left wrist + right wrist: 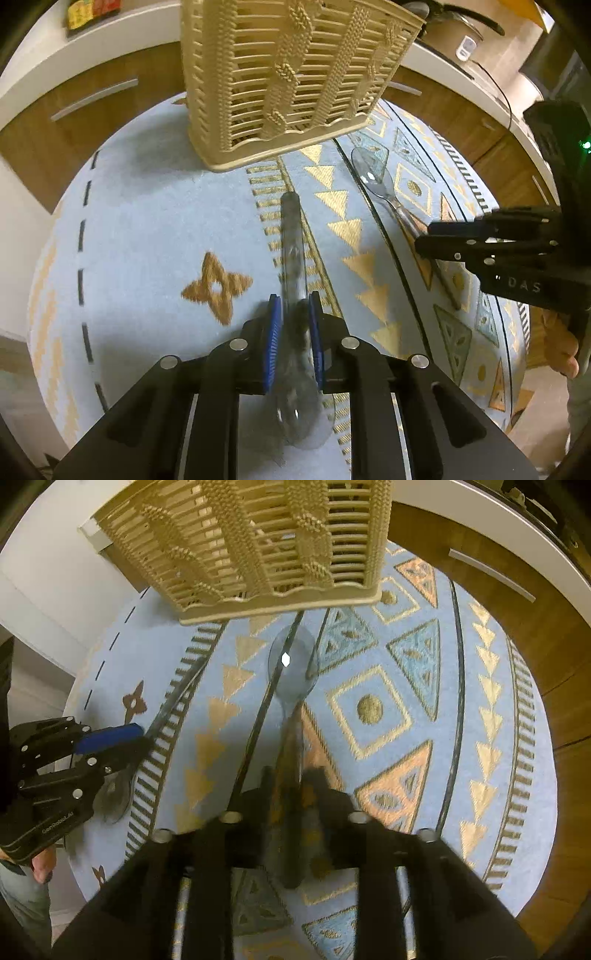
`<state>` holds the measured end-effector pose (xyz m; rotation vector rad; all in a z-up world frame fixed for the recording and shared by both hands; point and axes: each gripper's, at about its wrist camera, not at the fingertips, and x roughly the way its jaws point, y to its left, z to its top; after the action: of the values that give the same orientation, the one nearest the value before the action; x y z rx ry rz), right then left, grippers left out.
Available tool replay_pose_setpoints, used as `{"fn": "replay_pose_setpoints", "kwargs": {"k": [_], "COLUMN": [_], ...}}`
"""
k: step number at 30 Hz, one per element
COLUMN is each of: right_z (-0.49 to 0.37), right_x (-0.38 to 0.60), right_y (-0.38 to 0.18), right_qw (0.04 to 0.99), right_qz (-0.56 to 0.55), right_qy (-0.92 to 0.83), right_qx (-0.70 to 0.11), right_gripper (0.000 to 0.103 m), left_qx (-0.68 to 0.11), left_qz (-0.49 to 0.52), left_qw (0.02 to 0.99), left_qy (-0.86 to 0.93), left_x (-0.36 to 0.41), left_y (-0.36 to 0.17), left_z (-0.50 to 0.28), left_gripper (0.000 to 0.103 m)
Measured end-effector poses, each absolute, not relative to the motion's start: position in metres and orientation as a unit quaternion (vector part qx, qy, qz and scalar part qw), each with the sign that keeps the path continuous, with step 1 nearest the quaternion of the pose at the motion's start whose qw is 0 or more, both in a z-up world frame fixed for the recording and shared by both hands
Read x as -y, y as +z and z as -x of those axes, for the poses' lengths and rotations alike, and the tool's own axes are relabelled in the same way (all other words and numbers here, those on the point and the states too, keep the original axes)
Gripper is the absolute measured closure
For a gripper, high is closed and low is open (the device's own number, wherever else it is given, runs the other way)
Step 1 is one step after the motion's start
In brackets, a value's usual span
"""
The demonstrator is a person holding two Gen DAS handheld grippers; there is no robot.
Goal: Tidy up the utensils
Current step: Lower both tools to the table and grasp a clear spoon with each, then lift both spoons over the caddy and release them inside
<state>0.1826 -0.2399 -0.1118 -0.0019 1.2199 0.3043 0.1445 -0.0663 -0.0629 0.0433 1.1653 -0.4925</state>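
A beige slatted utensil basket stands at the far side of the round table. My left gripper is shut on the neck of a clear plastic spoon, with its handle aimed at the basket and its bowl near the camera. From the right wrist view, that gripper and its spoon sit at the left. A second clear spoon lies on the cloth, bowl toward the basket. My right gripper, blurred, straddles its handle with small gaps either side.
A blue cloth with gold and orange patterns covers the table. Wooden cabinets with metal handles and a white countertop curve behind it. A pot sits on the counter. A person's hand holds the right gripper.
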Motion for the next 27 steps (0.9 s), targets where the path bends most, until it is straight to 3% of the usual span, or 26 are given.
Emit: {"fn": "replay_pose_setpoints", "kwargs": {"k": [1,4,7,12,13,14,21,27], "right_z": [-0.184,-0.191,-0.197,-0.200,-0.199,-0.198,-0.180,-0.147], "right_x": [0.242,0.241,0.234,0.217,0.214,0.211,0.234,0.269], "right_y": [-0.109,-0.102,-0.103,-0.110,-0.110,-0.110,-0.106,-0.074], "right_qw": [0.812,0.818,0.812,0.800,0.801,0.800,0.802,0.823], "right_qz": [0.001,0.002,0.007,0.047,0.058,0.063,0.030,0.000], "right_qy": [0.139,0.141,0.145,0.131,0.127,0.127,0.134,0.158], "right_qx": [-0.568,-0.557,-0.565,-0.583,-0.582,-0.584,-0.581,-0.546], "right_gripper": [0.057,0.057,0.058,0.083,0.090,0.093,0.093,0.093], "left_qx": [-0.547,-0.553,-0.560,-0.563,-0.557,-0.553,-0.537,-0.463], "left_qz": [-0.025,-0.045,-0.075,-0.141,-0.166,-0.180,-0.157,-0.080], "left_qw": [0.805,0.797,0.786,0.775,0.777,0.778,0.791,0.843], "left_qy": [-0.229,-0.239,-0.249,-0.248,-0.242,-0.239,-0.246,-0.262], "left_x": [0.068,0.076,0.089,0.107,0.112,0.116,0.115,0.090], "left_y": [-0.063,-0.062,-0.062,-0.061,-0.061,-0.061,-0.054,-0.008], "left_z": [-0.149,-0.157,-0.162,-0.158,-0.154,-0.151,-0.132,-0.115], "left_gripper": [0.089,0.088,0.080,0.080,0.092,0.092,0.093,0.093]}}
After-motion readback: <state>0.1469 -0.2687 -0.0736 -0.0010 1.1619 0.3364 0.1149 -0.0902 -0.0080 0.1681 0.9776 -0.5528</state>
